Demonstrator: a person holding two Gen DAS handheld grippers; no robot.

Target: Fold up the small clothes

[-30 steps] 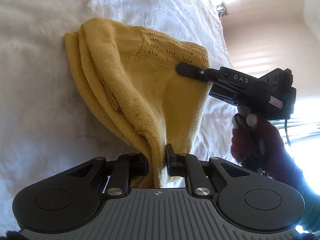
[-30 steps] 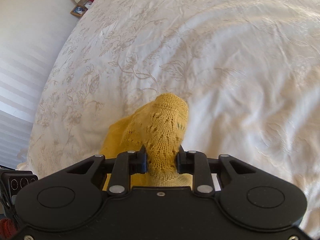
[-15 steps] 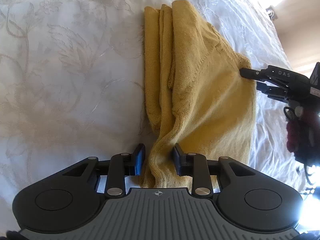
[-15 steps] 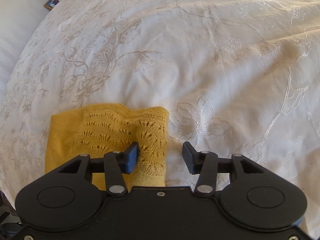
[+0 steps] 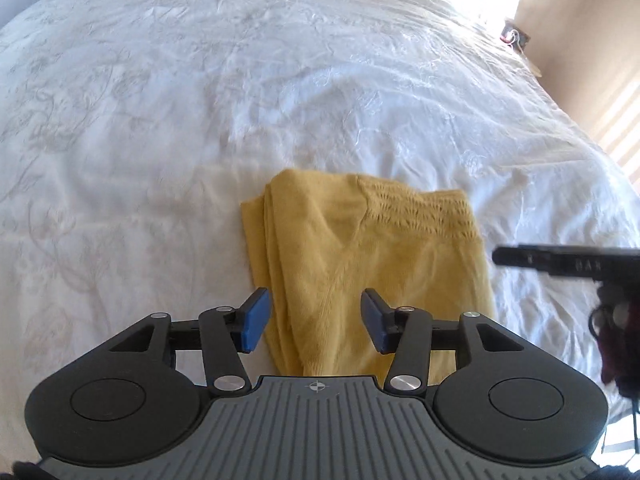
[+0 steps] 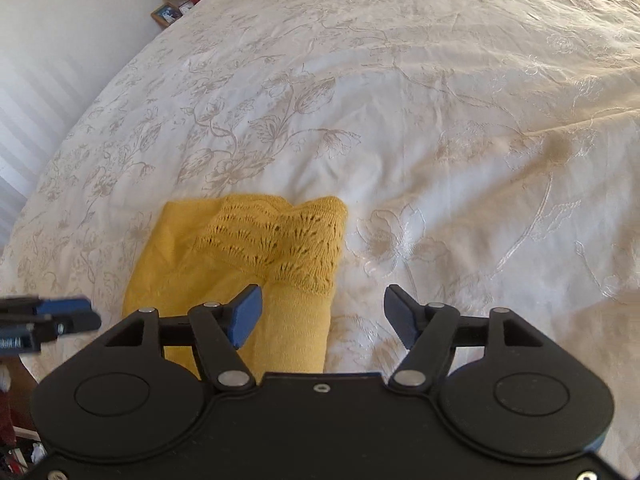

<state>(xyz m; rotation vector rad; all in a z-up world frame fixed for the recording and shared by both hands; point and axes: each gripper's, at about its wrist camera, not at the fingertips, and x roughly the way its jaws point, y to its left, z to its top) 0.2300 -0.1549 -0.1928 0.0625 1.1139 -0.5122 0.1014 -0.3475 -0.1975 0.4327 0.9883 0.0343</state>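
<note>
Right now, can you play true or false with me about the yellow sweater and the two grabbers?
1. The yellow sweater lies folded on the white bedspread. True.
2. The left gripper pinches the sweater tight. False: its blue fingers stand apart and have just been opening; the sweater shows between them, unpressed.
3. The right gripper is open. True: it has just been opening, and only the sweater's edge shows between its fingers.
4. The sweater is red. False: it is yellow.
5. The lacy knit band is hidden. False: it faces up in the right wrist view.
</note>
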